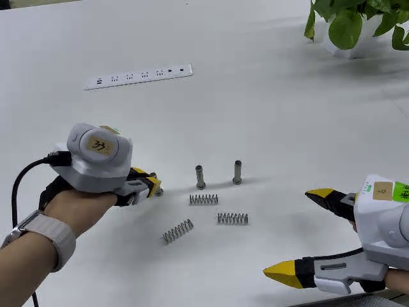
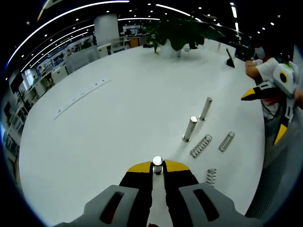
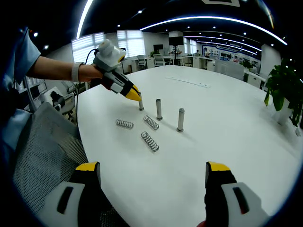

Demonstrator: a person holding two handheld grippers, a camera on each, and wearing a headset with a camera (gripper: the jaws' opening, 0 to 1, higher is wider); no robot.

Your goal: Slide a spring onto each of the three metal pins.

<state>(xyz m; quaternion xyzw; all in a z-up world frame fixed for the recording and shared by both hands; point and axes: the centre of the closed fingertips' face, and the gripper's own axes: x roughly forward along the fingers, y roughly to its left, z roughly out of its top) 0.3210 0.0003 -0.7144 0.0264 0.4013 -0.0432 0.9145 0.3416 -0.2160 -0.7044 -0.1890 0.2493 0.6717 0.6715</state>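
Two metal pins [image 1: 200, 177] [image 1: 237, 172] stand upright on the white table [image 1: 268, 109]. My left gripper [image 1: 153, 185] is shut on a third pin [image 2: 157, 164], which stands on the table just left of them. Three springs [image 1: 203, 199] [image 1: 232, 218] [image 1: 177, 231] lie loose in front of the pins. In the right gripper view the pins [image 3: 159, 109] [image 3: 180, 119] and springs [image 3: 125, 124] [image 3: 151, 122] [image 3: 149, 141] lie ahead of my right gripper [image 3: 151, 168], which is open and holds nothing. In the head view the right gripper [image 1: 299, 233] hovers at the near right.
A white power strip [image 1: 138, 76] lies at the back left. A potted plant [image 1: 358, 22] stands at the far right corner. The table's near edge runs under the right gripper, with a mesh chair [image 3: 47, 156] beyond it.
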